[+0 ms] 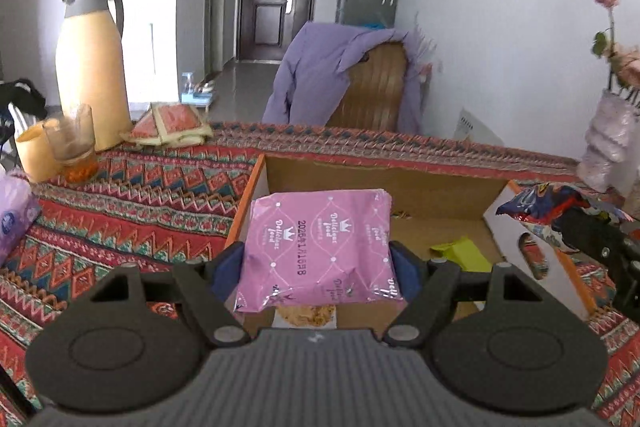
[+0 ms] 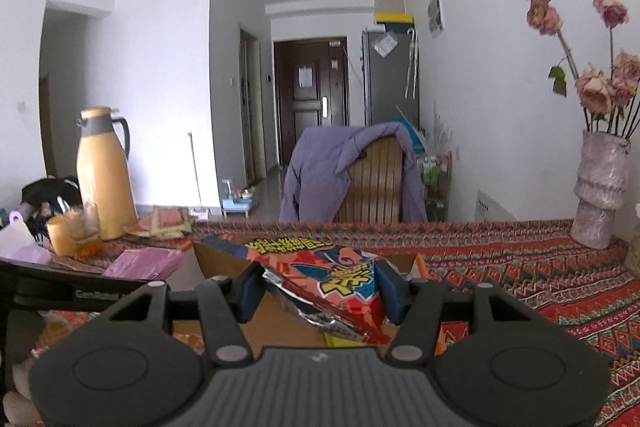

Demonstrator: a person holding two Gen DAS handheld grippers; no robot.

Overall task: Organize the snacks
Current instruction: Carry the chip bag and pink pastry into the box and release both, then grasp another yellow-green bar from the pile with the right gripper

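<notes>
My left gripper (image 1: 318, 267) is shut on a pink snack packet (image 1: 320, 247) and holds it over the open cardboard box (image 1: 440, 187). A green packet (image 1: 464, 253) and a biscuit packet (image 1: 306, 315) lie in the box. My right gripper (image 2: 316, 291) is shut on a red and blue snack bag (image 2: 332, 279) above the same box (image 2: 216, 259). That bag also shows at the right in the left wrist view (image 1: 548, 205). The pink packet shows at the left in the right wrist view (image 2: 144, 263).
A patterned cloth (image 1: 140, 195) covers the table. A tan thermos (image 1: 90, 67), a glass (image 1: 74, 143) and a cup (image 1: 34, 155) stand at the far left. A vase with dried roses (image 2: 598, 187) stands at the far right. A chair with a purple jacket (image 1: 340, 79) is behind the table.
</notes>
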